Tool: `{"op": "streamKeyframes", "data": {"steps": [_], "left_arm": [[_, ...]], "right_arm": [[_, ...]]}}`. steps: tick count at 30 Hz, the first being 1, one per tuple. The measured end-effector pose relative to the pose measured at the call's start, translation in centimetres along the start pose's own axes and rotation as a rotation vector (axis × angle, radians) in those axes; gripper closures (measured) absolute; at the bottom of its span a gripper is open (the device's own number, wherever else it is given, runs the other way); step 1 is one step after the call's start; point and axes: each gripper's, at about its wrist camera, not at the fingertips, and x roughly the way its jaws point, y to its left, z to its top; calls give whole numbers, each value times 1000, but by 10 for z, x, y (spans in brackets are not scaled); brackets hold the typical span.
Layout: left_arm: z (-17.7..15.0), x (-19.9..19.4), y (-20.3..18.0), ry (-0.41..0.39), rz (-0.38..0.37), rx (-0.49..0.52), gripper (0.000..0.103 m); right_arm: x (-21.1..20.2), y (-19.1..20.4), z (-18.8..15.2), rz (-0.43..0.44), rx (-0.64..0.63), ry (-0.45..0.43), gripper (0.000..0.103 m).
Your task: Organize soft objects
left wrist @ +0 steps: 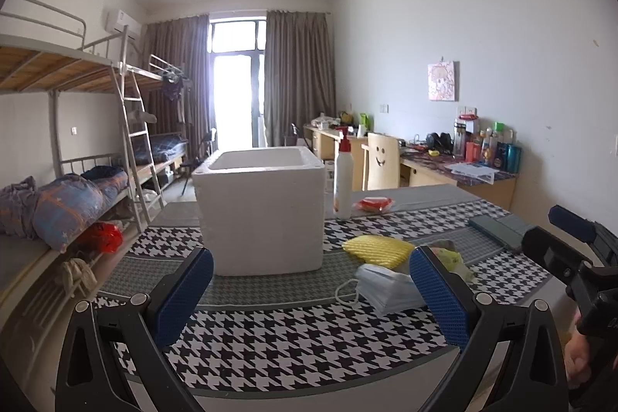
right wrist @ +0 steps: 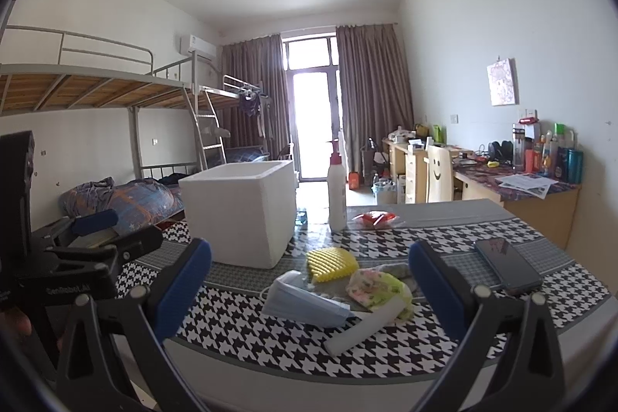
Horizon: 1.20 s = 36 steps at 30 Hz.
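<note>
**Nothing sorted yet**

Both grippers, left and right, hang wide open and empty at the bottom of their frames. The soft things lie loose mid-frame on the table: sponge, masks, floral cloth. The foam box, left of centre, shows nothing inside from here. By my judgement, all picking remains.

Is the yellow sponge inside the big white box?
No, the yellow sponge lies on the checkered tablecloth in front of the white foam box, beside the stack of face masks.
</note>
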Motion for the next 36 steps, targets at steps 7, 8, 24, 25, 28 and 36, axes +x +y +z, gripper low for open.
{"op": "streamKeyframes", "data": {"steps": [7,8,24,25,28,36], "left_arm": [[0,1,2,7,-6,-8,1],[0,0,3,4,-2,-7,1],[-2,2,9,2,-2,-39,1],[-1,4,10,3,1,-40,1],[0,7,9,0,11,-19,1],[1,20,9,9,2,-17,1]], "right_arm": [[1,1,0,-7,-10,-3,0],[1,0,0,-10,-8,-3,0],[2,0,-1,-11,-6,0,0],[3,0,-1,-13,-6,1,0],[4,0,-1,-15,-10,5,0],[20,-4,-1,-34,-13,31,0]]}}
